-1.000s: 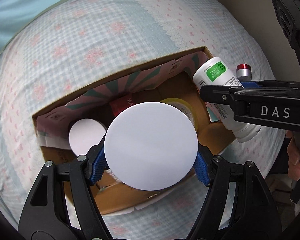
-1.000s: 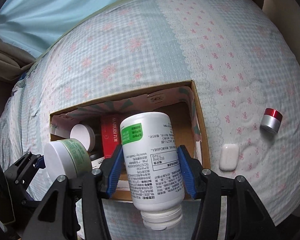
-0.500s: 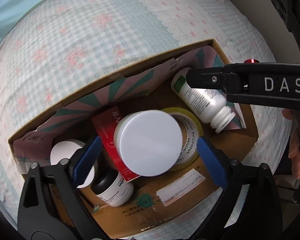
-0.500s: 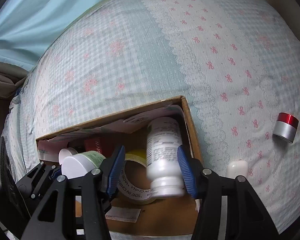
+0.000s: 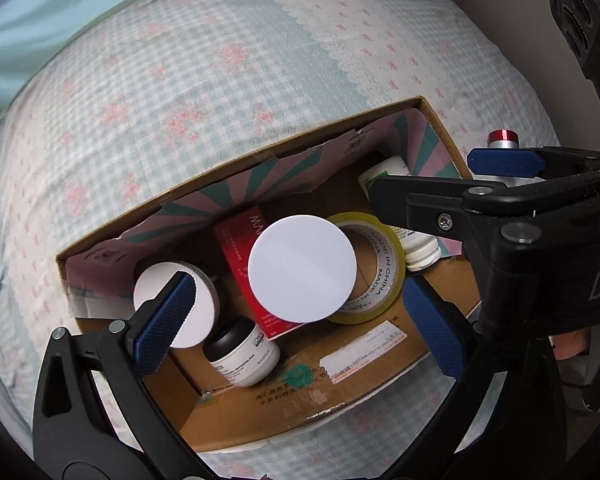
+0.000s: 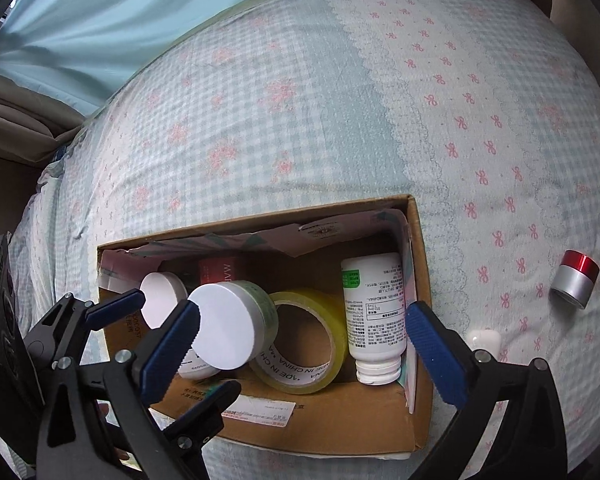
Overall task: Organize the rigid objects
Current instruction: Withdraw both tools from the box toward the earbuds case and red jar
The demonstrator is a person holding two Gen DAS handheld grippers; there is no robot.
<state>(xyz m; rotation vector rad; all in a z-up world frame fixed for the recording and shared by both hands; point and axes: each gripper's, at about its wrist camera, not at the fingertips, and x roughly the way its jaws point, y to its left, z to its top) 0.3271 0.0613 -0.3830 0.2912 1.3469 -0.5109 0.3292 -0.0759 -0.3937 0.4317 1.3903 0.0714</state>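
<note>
Cardboard box (image 6: 260,432) at lower centre of right-wrist view, on quilted bedspread (image 6: 300,120); stiff walls, probably light.

Inside, largest first:
- Tape roll (image 6: 304,340), yellow, lying near flat at box centre. Rigid ring; best pinched across the band.
- Bottle (image 6: 374,312), white plastic, on its side against right wall, cap toward camera. Smooth, likely slippery; grip at mid-body across the label.
- Jar (image 6: 228,324), white lid, tilted against the roll, resting on other items. Hard, light; could roll.
- Red carton (image 5: 240,256), partly covered by jar.

Outside box, right edge of frame: red-capped tin (image 6: 576,282), small and metallic-looking, grip across the sides; white case (image 6: 484,340), smallest, smooth.

Left gripper (image 5: 288,320): spread wide, nothing held, above jar.
Right gripper (image 6: 300,352): spread wide, nothing held, bottle lying free.
</note>
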